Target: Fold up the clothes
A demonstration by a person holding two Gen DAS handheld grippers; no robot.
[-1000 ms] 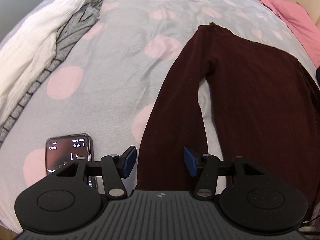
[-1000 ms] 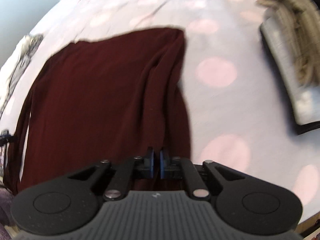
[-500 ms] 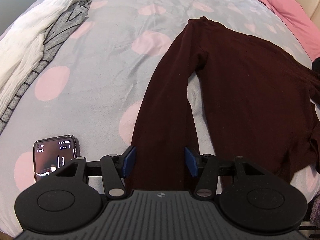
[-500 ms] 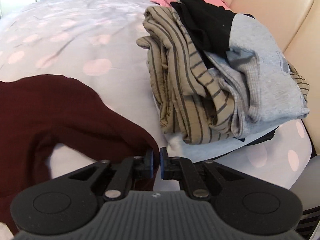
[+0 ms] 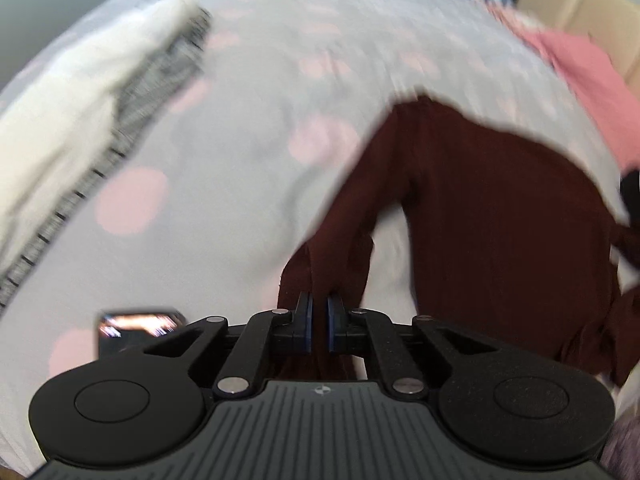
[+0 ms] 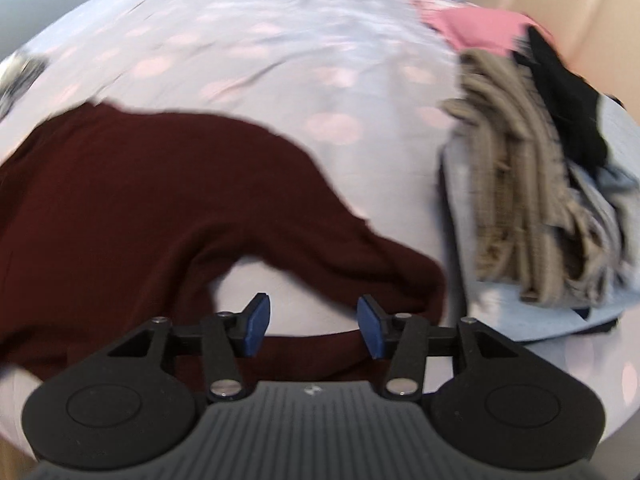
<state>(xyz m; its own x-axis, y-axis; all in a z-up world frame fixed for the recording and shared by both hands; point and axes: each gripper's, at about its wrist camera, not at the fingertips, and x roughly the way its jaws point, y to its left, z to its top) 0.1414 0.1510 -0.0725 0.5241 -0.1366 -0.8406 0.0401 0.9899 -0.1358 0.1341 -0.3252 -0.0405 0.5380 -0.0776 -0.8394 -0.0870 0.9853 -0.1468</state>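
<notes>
left tongs [image 5: 319, 322]: jaws just closed, now pinching the maroon sleeve [image 5: 336, 256], fabric bunched and lifted
right tongs [image 6: 312, 330]: jaws just opened, other sleeve [image 6: 384, 264] released, lying on the bed [image 6: 240, 52]

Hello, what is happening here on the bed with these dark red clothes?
A person is folding a dark red top spread on the dotted bed cover, with a claw in each hand. The left claw has just closed on one sleeve and pinches it. The right claw has just opened; the other sleeve lies loose on the bed under it. A pile of other clothes waits beside, and a phone lies near the left claw.
</notes>
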